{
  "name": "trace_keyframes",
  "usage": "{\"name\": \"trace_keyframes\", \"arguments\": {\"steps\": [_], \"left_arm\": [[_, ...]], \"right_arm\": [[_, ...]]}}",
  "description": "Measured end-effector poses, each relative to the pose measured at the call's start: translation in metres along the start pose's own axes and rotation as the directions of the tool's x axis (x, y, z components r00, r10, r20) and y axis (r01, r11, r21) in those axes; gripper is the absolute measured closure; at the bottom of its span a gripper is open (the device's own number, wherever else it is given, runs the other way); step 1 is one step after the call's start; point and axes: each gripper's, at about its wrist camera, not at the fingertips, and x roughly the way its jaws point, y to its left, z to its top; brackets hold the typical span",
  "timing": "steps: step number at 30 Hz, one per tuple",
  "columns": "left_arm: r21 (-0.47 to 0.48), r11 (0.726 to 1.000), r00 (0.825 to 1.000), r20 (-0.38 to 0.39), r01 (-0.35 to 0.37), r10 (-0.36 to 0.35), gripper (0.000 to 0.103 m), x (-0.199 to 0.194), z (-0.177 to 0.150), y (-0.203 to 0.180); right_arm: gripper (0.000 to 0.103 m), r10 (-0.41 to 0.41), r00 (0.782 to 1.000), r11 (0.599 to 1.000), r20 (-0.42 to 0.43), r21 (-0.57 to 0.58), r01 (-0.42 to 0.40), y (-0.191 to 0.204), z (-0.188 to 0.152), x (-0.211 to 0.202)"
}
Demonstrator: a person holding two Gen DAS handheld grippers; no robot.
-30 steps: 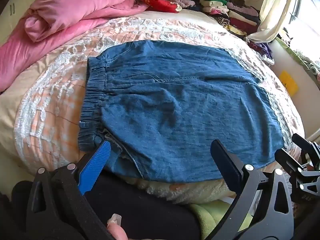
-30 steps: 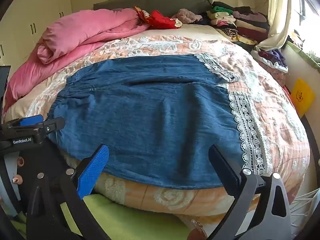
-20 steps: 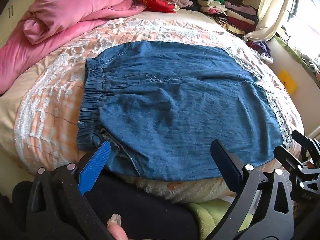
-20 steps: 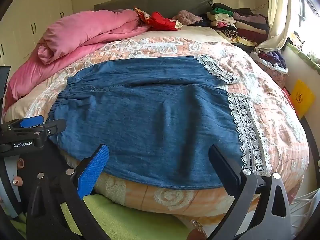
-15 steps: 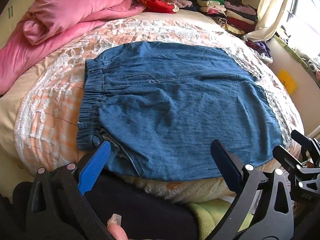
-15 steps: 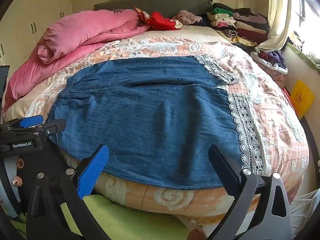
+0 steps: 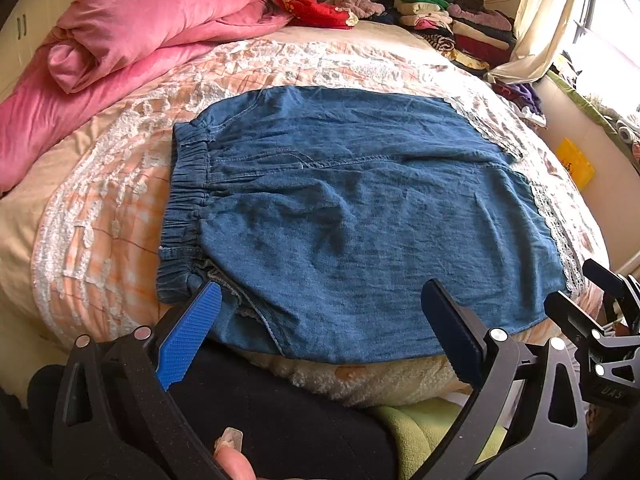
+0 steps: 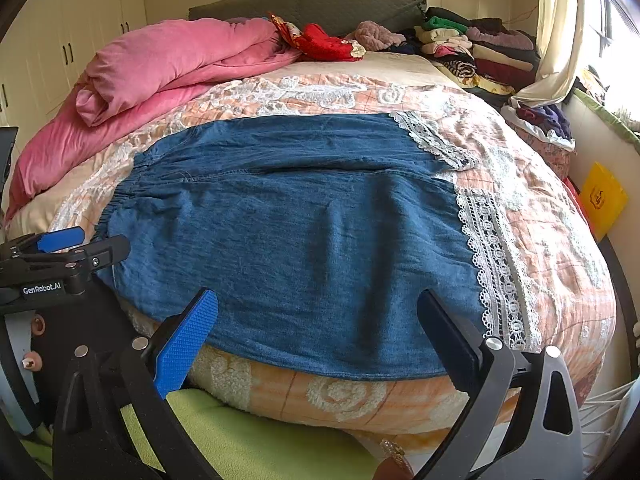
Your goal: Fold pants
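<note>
The pants (image 7: 352, 216), a blue denim garment with an elastic waistband (image 7: 184, 208) at the left and lace-trimmed hems (image 8: 496, 272) at the right, lie spread flat across the near half of the bed (image 7: 100, 208), on an orange-and-white lace-patterned bedspread. The near long edge of the pants runs along the near edge of the mattress. The left gripper (image 7: 320, 332) is positioned at the near edge of the bed with its jaws wide apart and nothing between them; its blue pad (image 7: 188, 336) is just beside the near waistband corner, and its dark finger (image 7: 452, 332) overlaps the near edge of the denim in view. Contact with the fabric cannot be determined. The right gripper (image 8: 316, 336) is likewise spread wide and empty, positioned at the near edge toward the hem end, with the near fabric edge visible between its fingers. In the right wrist view, the left gripper appears at the far left, beside the waistband end. A pink duvet (image 8: 168, 68) lies bunched at the far left of the bed. A red garment (image 8: 324, 42) and stacked folded clothes (image 8: 472, 48) lie at the far end, well apart from the pants. A yellow bag (image 8: 602, 196) stands on the right beside the bed.
</note>
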Motion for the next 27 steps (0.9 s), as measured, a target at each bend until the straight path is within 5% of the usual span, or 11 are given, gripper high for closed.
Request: {"name": "trace_keyframes", "arguments": {"steps": [27], "left_arm": [[0.002, 1.000, 1.000, 0.005, -0.004, 0.004, 0.009, -0.001, 0.009, 0.004]], "right_arm": [[0.004, -0.004, 1.000, 1.000, 0.000, -0.002, 0.004, 0.001, 0.000, 0.001]]}}
